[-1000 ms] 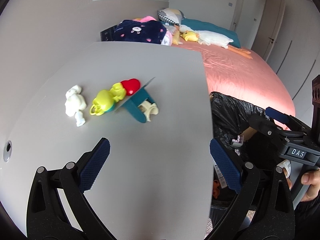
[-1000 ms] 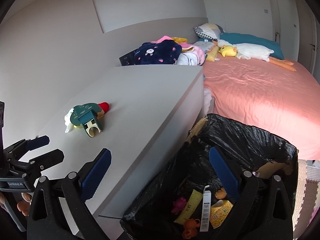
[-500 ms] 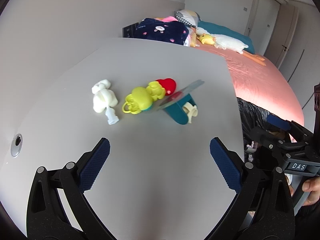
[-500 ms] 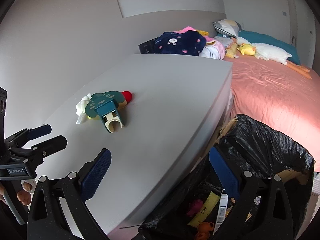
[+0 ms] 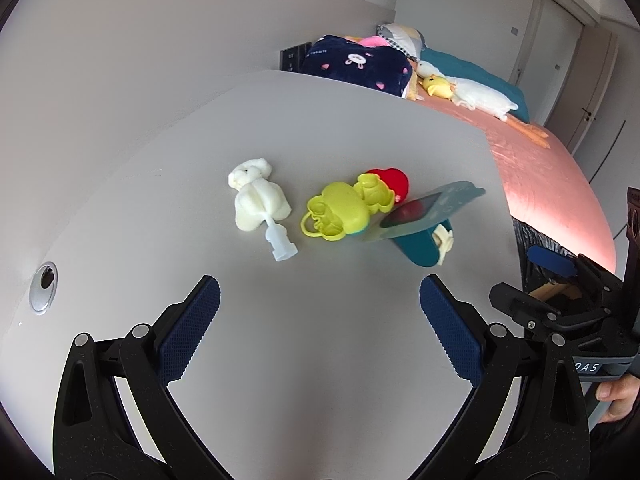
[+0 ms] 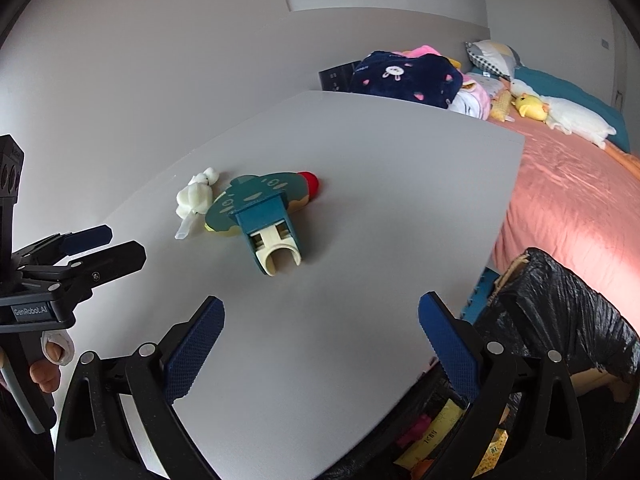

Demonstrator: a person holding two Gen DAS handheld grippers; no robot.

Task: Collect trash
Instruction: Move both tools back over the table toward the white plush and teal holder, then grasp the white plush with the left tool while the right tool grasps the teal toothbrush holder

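Left wrist view showed the left claw (image 5: 316,320) spread wide and empty over the grey table (image 5: 320,400), having swung round and closed in on the toy cluster from where it had been a second earlier, when the table's right edge and the bag cut through the middle of its view. The cluster now lay dead ahead: a white plush toy (image 5: 258,200) to the left of the lime-green plastic toy (image 5: 336,212), a red piece (image 5: 390,182) just behind that green toy, and a teal clip-on toy (image 5: 424,224) to its right, touching or overlapping it. The right claw (image 6: 320,330) was likewise wide apart and held nothing; it had swung off the black trash bag (image 6: 560,308), which now sat well to the right of the green toy, off the table's edge, with wrappers inside. In my judgement a drop-off was finished and both claws were lining up for the next pick, the left one best placed for the plush or the green toy. Four items were yet to be collected.
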